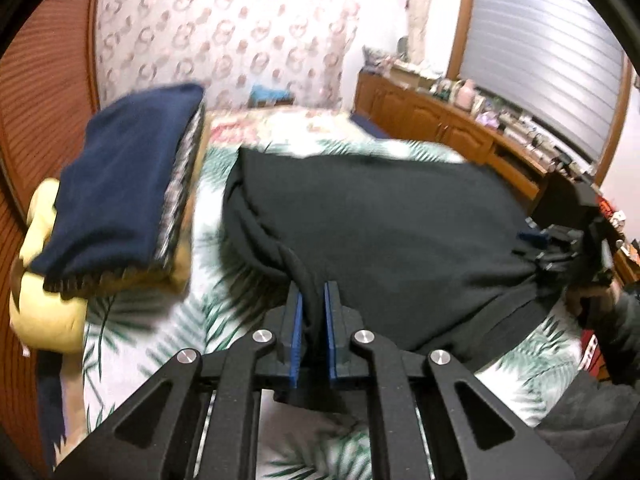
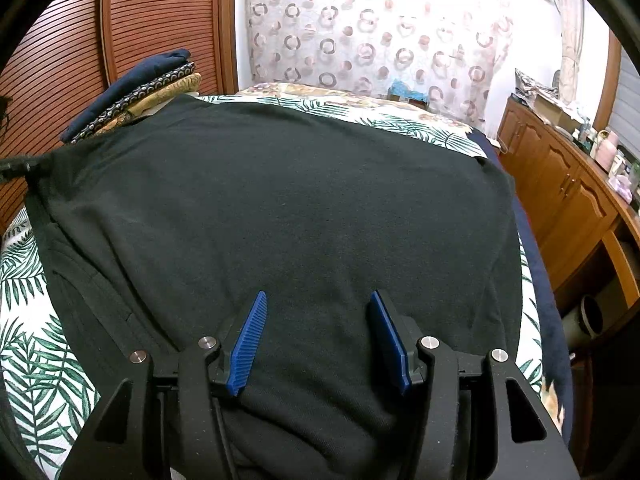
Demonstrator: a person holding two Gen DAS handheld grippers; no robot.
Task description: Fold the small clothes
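Note:
A black garment (image 1: 380,220) lies spread over the bed, and it fills most of the right wrist view (image 2: 280,200). My left gripper (image 1: 314,288) is shut on a bunched edge of it, the fabric pinched between the blue pads (image 1: 297,320) and lifted off the bed. At the right edge of the left wrist view my right gripper (image 1: 534,250) holds the opposite edge, where the cloth gathers toward it. In its own view the right gripper (image 2: 318,296) has its jaws half apart, with a thick fold of the garment filling the gap.
A stack of folded clothes (image 1: 120,188) topped by a navy piece rests on a yellow cushion (image 1: 48,312) at the left of the bed (image 2: 24,360). A wooden sideboard (image 2: 560,184) with small items runs along the right. Louvred wooden doors (image 2: 120,20) stand behind the stack.

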